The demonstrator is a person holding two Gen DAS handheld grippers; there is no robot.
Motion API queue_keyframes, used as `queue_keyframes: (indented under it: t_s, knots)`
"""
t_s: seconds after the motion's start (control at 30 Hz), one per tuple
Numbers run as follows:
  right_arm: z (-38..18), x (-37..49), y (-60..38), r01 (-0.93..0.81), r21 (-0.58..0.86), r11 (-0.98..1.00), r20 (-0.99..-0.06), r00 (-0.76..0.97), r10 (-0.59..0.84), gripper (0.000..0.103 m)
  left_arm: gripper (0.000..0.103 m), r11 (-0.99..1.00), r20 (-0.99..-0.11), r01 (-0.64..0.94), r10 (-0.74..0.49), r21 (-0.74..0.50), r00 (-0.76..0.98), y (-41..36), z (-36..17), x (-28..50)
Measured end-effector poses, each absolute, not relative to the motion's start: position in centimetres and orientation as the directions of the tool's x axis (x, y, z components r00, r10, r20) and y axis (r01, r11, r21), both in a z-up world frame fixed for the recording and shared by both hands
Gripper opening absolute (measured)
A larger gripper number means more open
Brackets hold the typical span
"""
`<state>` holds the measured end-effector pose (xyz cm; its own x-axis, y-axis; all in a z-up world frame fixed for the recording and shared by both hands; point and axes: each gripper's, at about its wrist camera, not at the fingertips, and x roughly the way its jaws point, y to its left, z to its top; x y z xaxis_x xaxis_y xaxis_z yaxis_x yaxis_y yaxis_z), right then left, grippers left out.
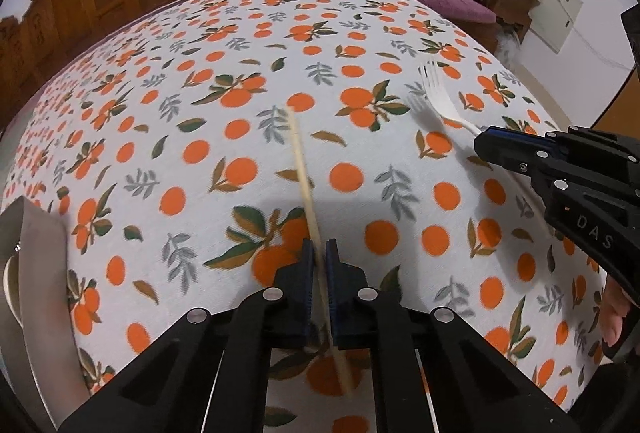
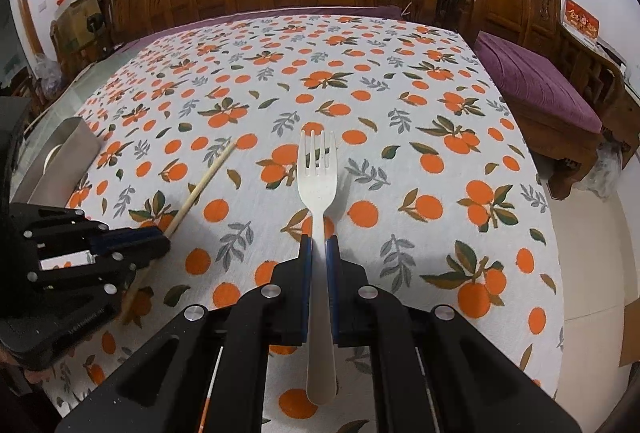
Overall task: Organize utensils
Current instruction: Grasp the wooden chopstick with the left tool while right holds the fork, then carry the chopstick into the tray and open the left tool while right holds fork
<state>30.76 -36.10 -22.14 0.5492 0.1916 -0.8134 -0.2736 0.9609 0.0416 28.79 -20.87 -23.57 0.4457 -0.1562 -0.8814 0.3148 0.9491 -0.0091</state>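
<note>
"What did the left hand-held gripper (image 1: pixel 320 253) hold?"
"It pinched a thin chopstick (image 1: pixel 304 177) low over the surface (image 1: pixel 120 105). It could have slipped out."
"And the right hand-held gripper (image 2: pixel 319 247)?"
"It squeezed the white fork (image 2: pixel 318 185), which might have tipped."

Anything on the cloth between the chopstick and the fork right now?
Nothing: in the right wrist view, only bare patterned tablecloth lies between the chopstick and the fork.
</note>
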Motion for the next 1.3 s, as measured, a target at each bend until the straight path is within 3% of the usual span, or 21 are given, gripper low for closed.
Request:
queue_keyframes:
  t_s: [1.3]
  knots:
    - [-17.2,24.2,-23.2,-0.440,-0.033,0.897,-0.776,0.577,0.254,0.009,0.004,0.967,-0.799,0.253,-0.169,-0.022,0.577,-6.2,-14.4,22.5]
